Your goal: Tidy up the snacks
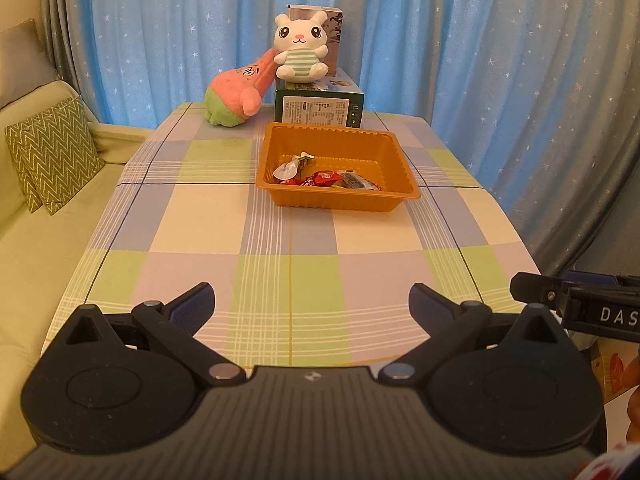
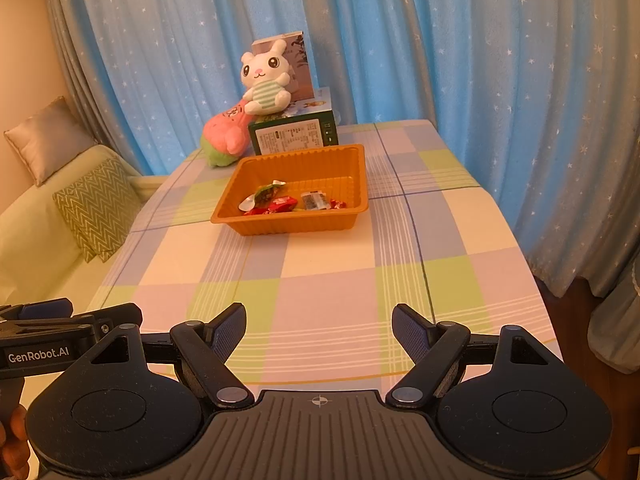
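Left wrist view: left tool (image 1: 311,306) and right tool (image 2: 319,326) angle downward over tablecloth (image 1: 280,220), spread, empty.

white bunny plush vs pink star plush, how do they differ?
The white bunny plush sits upright on the green box; the pink star plush stands on the tablecloth, leaning against that box. The bunny wears green stripes; the star has a green base. Both sit behind the orange tray.

The print on the green box (image 1: 318,109) is too small to read. The orange tray's (image 2: 296,224) near wall hides parts of the snack packets (image 2: 294,203). The frame edge cuts the sofa (image 1: 24,248).
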`<move>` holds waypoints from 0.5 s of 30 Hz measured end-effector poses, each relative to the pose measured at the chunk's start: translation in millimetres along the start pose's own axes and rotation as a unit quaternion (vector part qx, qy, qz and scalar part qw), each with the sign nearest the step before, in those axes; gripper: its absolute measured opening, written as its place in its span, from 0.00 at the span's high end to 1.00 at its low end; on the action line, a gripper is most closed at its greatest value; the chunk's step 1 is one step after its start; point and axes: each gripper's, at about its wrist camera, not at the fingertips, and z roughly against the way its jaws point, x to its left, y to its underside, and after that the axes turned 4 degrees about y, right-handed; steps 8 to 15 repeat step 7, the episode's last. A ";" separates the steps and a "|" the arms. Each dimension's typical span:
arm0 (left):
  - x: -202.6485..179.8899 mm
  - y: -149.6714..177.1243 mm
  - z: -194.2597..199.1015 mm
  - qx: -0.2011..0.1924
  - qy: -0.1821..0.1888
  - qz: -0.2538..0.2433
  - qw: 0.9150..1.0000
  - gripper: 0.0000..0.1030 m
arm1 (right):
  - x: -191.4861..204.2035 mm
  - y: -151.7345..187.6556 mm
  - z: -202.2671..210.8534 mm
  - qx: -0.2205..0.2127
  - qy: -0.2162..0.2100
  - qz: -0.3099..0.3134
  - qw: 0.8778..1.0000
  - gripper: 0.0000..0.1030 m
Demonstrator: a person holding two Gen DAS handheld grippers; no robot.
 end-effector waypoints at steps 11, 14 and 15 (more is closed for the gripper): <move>2.6 1.7 1.8 -0.012 0.011 0.009 1.000 0.00 | -1.1 0.2 -0.2 0.000 0.002 0.001 1.000 0.23; 2.6 1.7 1.8 -0.012 0.011 0.009 1.000 0.00 | -1.1 0.2 -0.2 0.000 0.002 0.001 1.000 0.23; 2.6 1.7 1.8 -0.012 0.011 0.009 1.000 0.00 | -1.1 0.2 -0.2 0.000 0.002 0.001 1.000 0.23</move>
